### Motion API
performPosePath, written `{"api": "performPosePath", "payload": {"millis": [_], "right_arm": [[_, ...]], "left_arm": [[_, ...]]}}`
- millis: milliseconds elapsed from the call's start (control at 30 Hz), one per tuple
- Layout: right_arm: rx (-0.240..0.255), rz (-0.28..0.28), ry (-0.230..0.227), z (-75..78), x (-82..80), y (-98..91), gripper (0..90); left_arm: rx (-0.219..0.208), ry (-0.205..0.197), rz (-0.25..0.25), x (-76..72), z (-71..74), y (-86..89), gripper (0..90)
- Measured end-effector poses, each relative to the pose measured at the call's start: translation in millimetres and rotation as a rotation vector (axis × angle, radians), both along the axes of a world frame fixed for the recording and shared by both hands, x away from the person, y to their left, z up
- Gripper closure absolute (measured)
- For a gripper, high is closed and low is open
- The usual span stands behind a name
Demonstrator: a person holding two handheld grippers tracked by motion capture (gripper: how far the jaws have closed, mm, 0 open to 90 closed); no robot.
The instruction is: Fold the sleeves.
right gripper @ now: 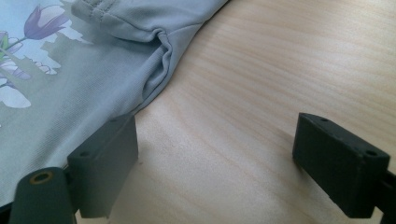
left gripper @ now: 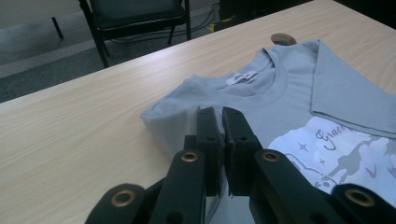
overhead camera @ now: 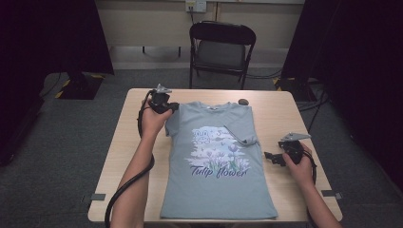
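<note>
We cannot identify the small dark object [overhead camera: 243, 101] beside the shirt [overhead camera: 216, 190] collar; the shirt's hem is cut off.

Recording lab, black curtains [overhead camera: 52, 33] at both sides, grey carpet [overhead camera: 62, 137], folding chair [overhead camera: 221, 50], floor cables [overhead camera: 266, 73]

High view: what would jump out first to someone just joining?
The grey T-shirt with its tulip print lies flat mid-table, its right sleeve already folded inward. The left gripper is shut on the shirt's other sleeve at the far left corner, while the right gripper waits open on bare wood beside the shirt's edge.
</note>
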State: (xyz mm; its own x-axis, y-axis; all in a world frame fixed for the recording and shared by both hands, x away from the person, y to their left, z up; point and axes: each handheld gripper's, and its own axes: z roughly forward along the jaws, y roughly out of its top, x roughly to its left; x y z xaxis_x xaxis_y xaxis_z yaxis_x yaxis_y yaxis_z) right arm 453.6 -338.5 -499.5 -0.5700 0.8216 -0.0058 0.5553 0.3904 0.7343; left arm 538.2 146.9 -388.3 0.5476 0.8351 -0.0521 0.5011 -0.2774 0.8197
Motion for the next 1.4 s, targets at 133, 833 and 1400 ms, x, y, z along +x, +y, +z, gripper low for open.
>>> {"api": "performPosePath", "payload": {"millis": [133,833,1400], "right_arm": [[0.0,0.0,0.0,0.0,0.0,0.0,13.3],[0.0,0.001,0.0,0.0,-0.1,0.3,13.3],[0.0,0.004,0.0,0.0,-0.5,0.8,13.3]], "left_arm": [[-0.002,0.007,-0.005,0.2,-1.8,-4.9,86.5],[-0.001,0.022,-0.039,2.4,-5.6,-30.0,86.4],[0.003,0.028,-0.06,3.6,-9.0,-43.1,86.4]]}}
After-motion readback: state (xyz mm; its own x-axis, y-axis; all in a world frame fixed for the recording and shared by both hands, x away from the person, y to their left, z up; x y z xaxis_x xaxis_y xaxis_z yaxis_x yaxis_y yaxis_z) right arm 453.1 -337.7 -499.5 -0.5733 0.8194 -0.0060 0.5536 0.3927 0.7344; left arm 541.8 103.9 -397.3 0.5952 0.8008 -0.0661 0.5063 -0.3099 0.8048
